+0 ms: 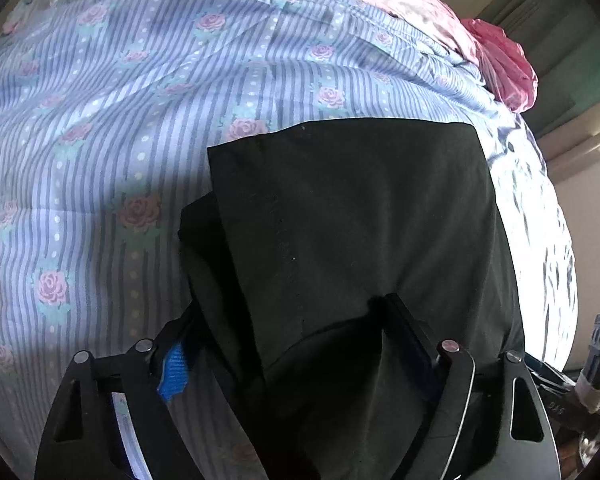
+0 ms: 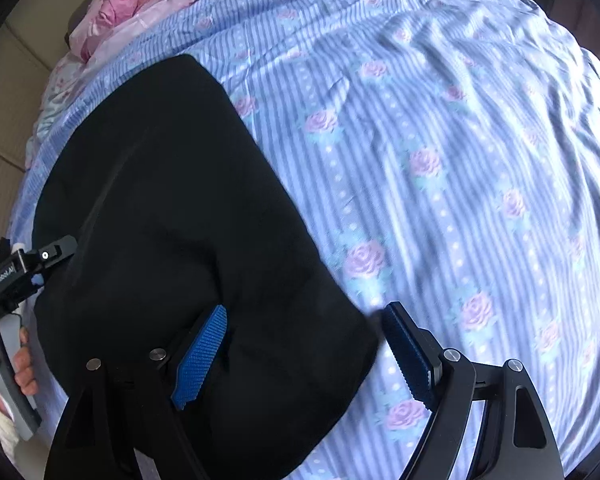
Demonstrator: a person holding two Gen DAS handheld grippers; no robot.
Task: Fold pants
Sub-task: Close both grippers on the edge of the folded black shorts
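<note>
The pants (image 1: 352, 208) lay folded on the bedspread (image 1: 100, 120); both grippers (image 2: 300, 344) stood released over them, one fold perhaps left.

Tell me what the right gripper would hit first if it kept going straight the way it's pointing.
Probably the black pants: the right gripper stands open over their edge on the flowered bedspread, though depth is unclear.

The pants (image 1: 360, 208) are matt black cloth lying on a bedspread (image 2: 440, 140) of thin, creased printed cotton. The right gripper (image 2: 304, 352) has matt black arms, shiny metal pins and ribbed blue rubbery pads (image 2: 202, 356).
</note>
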